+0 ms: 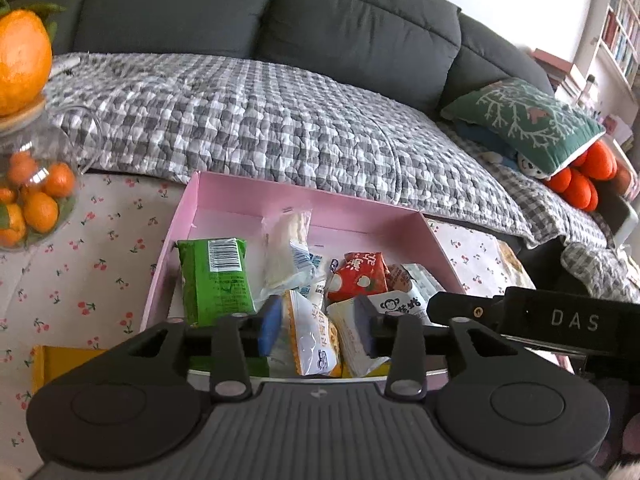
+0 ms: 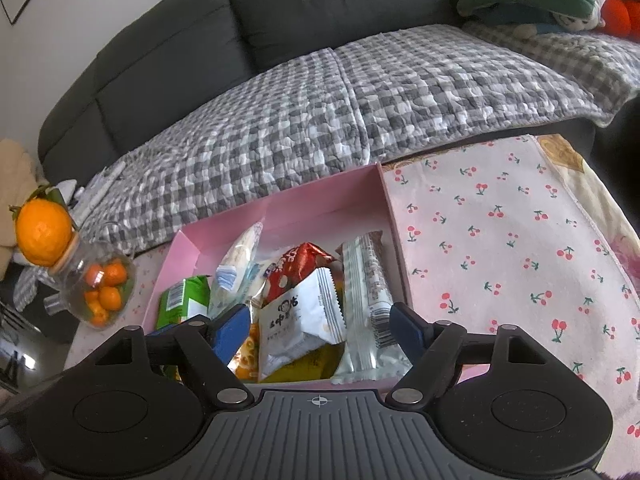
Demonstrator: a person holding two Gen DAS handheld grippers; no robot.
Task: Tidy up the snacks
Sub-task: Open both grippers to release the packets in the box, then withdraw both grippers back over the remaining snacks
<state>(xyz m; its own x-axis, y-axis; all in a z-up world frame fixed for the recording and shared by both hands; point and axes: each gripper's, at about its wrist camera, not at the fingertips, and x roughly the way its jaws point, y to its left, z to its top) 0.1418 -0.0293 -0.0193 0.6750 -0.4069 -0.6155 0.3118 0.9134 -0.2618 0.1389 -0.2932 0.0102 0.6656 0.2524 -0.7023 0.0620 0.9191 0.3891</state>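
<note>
Looking down my left wrist cam first: my left gripper (image 1: pixel 320 326) is hanging over the near end of the pink box (image 1: pixel 224 196), jaws spread partway with the blue pads on either side of a white-and-orange snack pack (image 1: pixel 314 336). I honestly can't tell if the pads are touching it or just framing it, so I won't call it a grab. Deeper in the box there's a green packet (image 1: pixel 214 276) on the left, a clear pale bag (image 1: pixel 286 246) standing up in the middle, and a red packet (image 1: pixel 360 274) next to a white monkey-logo pack (image 1: pixel 404 302). My other tool's black body pokes in from the right. A glass jar of little oranges (image 1: pixel 30 196) with a big orange (image 1: pixel 22 60) on its lid sits left of the box on the cherry-print cloth (image 1: pixel 92 264). Grey checked blanket (image 1: pixel 260 120) on the sofa behind.

Right wrist cam: my right gripper (image 2: pixel 320 330) is wide open over the same box (image 2: pixel 320 196), holding nothing. Between the pads sit the monkey-logo pack (image 2: pixel 300 316) and a long silvery wrapper (image 2: pixel 366 300) lying along the box's right wall. Red packet (image 2: pixel 298 268), pale bag (image 2: pixel 240 256) and green packet (image 2: pixel 182 300) are further back and left. Jar (image 2: pixel 98 284) is off to the left, cloth (image 2: pixel 500 240) stretches out right.
</note>
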